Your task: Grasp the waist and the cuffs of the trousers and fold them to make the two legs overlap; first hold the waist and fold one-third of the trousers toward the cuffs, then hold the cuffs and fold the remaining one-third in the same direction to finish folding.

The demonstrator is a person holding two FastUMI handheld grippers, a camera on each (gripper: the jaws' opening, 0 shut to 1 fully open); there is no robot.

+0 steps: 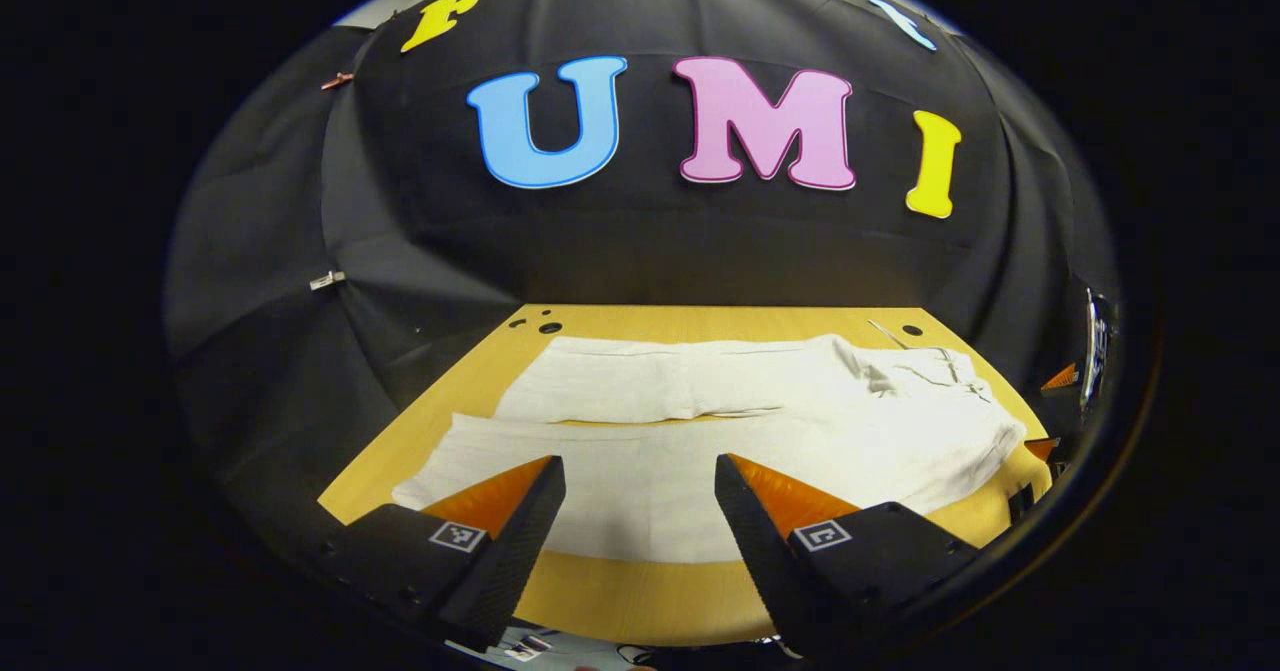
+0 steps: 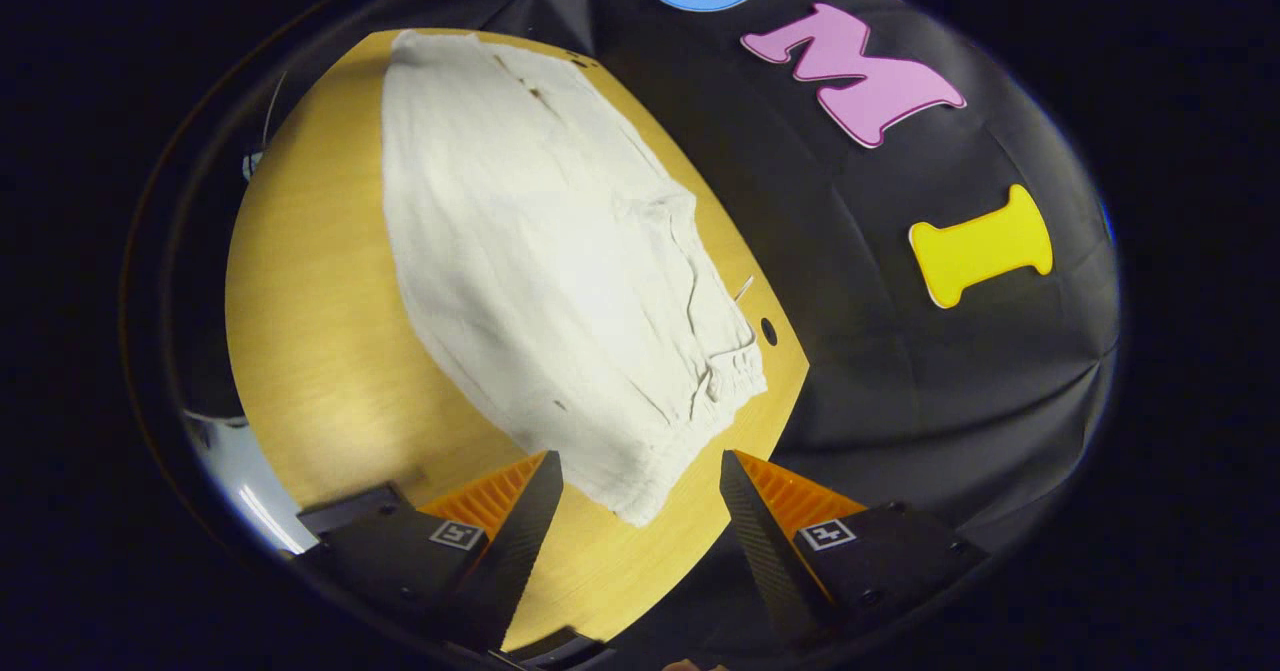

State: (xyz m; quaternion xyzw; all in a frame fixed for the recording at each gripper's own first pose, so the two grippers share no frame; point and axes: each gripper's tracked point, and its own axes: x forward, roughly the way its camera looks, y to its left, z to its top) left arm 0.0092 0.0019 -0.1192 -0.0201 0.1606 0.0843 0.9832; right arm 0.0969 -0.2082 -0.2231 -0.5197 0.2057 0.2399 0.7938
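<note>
- A pair of white trousers (image 1: 720,421) lies spread flat on a wooden table (image 1: 640,591), with the 2 legs side by side and a narrow strip of table showing between them.
- In the left gripper view the legs run off to the left and the waist (image 1: 950,371) sits at the right, where the cloth is bunched and wrinkled.
- The left gripper (image 1: 640,496) hangs over the near leg, about midway along it; its 2 fingers stand wide apart and hold nothing.
- Whether the fingertips (image 1: 545,481) touch the cloth or hover just above it, I cannot tell.
- Small round holes (image 1: 550,328) mark the far left corner of the table, and another sits near the far right edge beside the waist.
- In the right gripper view the trousers (image 2: 540,271) stretch away from the camera, with the gathered waist (image 2: 720,371) and its drawstring nearest.
- The right gripper (image 2: 640,491) is just off the near corner of the waist; the cloth corner lies between its 2 fingers, which are spread apart and not pressing on it.
- A round hole (image 2: 768,331) in the table lies just beside the waist on that side.
- Black cloth walls close the booth behind the table.
</note>
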